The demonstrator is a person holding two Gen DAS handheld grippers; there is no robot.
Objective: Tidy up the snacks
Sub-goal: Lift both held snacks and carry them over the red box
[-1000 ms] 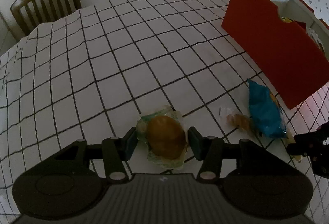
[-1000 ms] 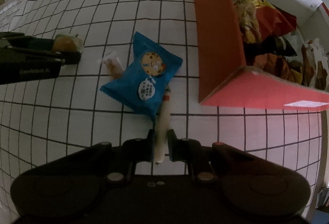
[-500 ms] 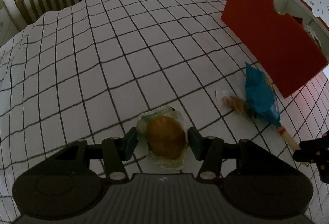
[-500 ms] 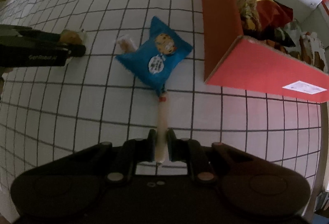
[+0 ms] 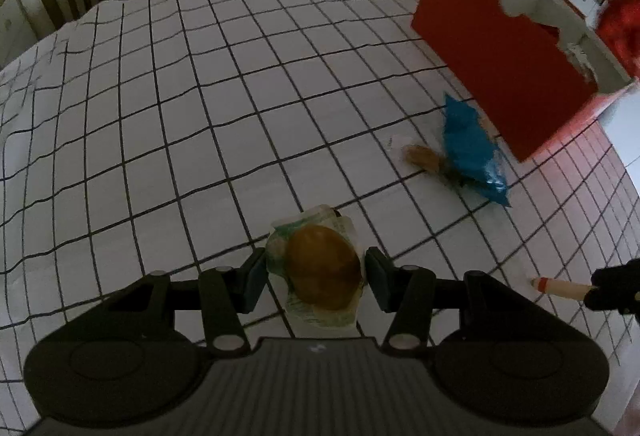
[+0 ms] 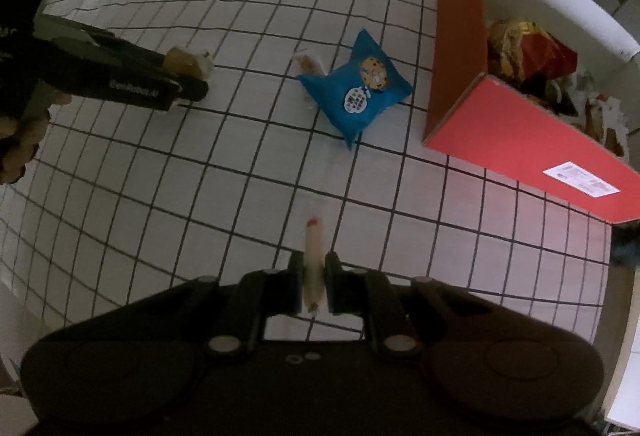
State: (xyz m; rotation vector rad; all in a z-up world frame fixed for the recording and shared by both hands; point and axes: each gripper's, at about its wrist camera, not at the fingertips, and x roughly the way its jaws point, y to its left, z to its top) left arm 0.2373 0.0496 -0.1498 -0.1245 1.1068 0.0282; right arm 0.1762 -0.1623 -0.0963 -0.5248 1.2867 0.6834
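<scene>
While both hands hover above the checked table | left gripper clamps wrapped bun: soft, crushable, grip sides lightly | right gripper pinches sausage stick: light, slippery, mid-length | red box nearby

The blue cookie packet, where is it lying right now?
The blue cookie packet lies on the checked tablecloth, just left of the red box, with a small clear-wrapped snack beside it.
</scene>
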